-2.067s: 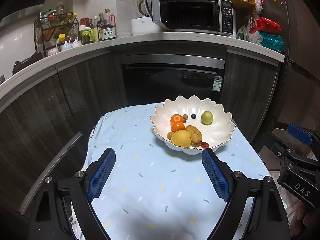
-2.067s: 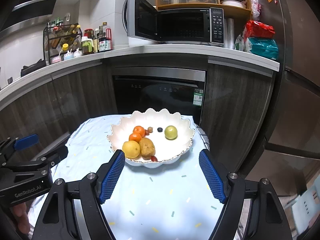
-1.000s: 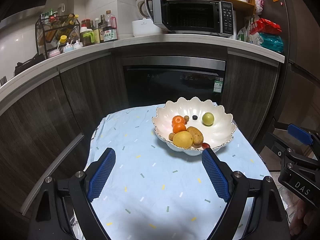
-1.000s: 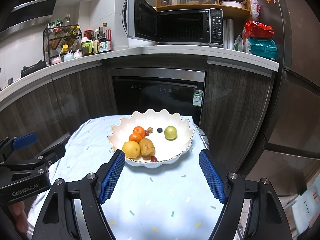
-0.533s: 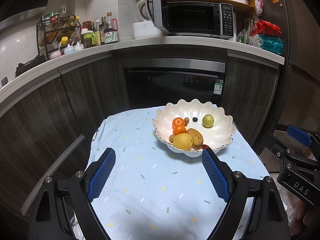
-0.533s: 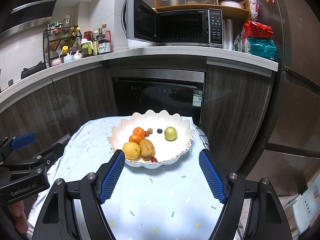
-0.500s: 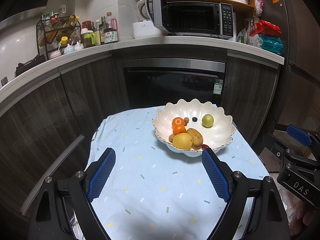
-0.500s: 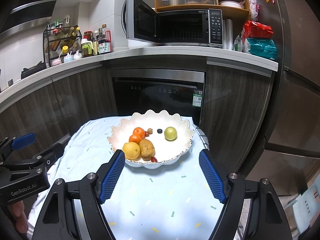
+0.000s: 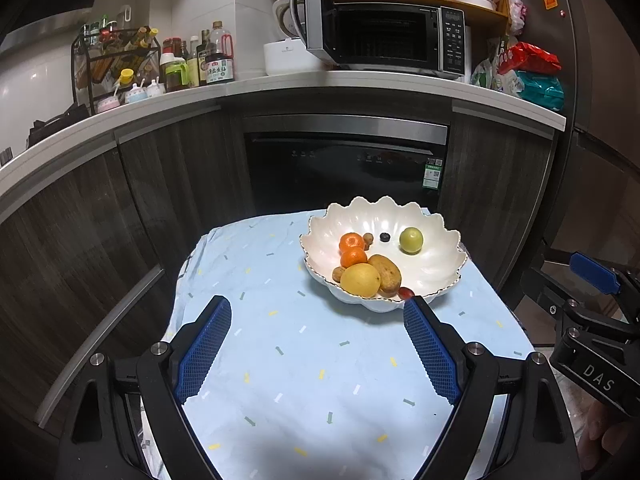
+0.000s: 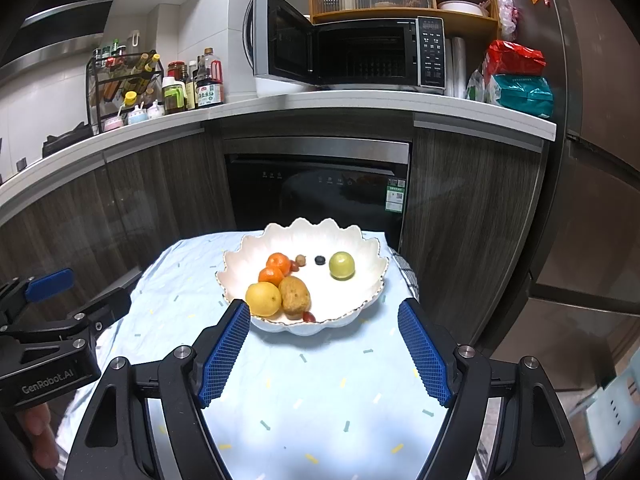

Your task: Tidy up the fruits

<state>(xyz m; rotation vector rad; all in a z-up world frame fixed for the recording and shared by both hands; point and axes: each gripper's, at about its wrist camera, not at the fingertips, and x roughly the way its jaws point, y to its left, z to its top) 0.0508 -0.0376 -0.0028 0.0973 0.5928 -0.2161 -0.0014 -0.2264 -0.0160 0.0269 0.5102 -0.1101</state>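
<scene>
1. I see a white scalloped bowl [image 9: 434,236] with a thin dark rim line.
2. The cloth [image 9: 304,364] is pale blue with small yellow, white and grey dashes.
3. My gripper pads [image 10: 224,354] are blue mesh on black arms.
4. In the bowl: two oranges [image 10: 279,263], a yellow fruit [image 10: 263,299], a green one [image 10: 341,265].

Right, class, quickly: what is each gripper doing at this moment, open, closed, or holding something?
Left gripper: open, holding nothing, short of the bowl.
Right gripper: open, holding nothing, short of the bowl.

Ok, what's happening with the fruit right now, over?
Left gripper and right gripper open, empty, short of the bowl. Fruit all in the bowl on the blue cloth. Nothing in the way.
</scene>
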